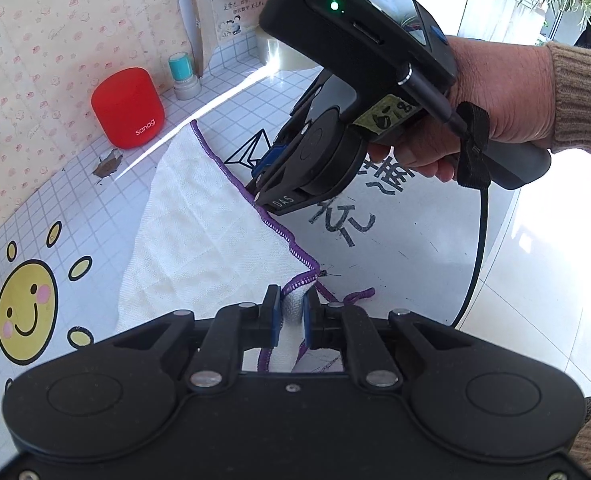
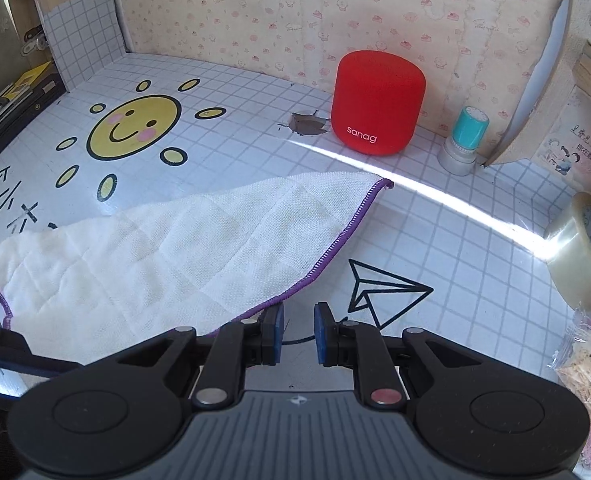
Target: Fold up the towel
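My left gripper [image 1: 288,317] is clamped on the purple-edged white towel [image 1: 199,236] corner — cloth lies draped across the grid-print table [image 2: 435,236]. Right gripper [image 2: 298,334]: jaws slightly apart, nothing between them, just beside the towel's purple hem.

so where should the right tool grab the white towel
On the purple-stitched edge of the white woven towel, just left of the open right tool. That hem lies lifted toward the tool, so come from the paper-plane side and slide one finger under it.
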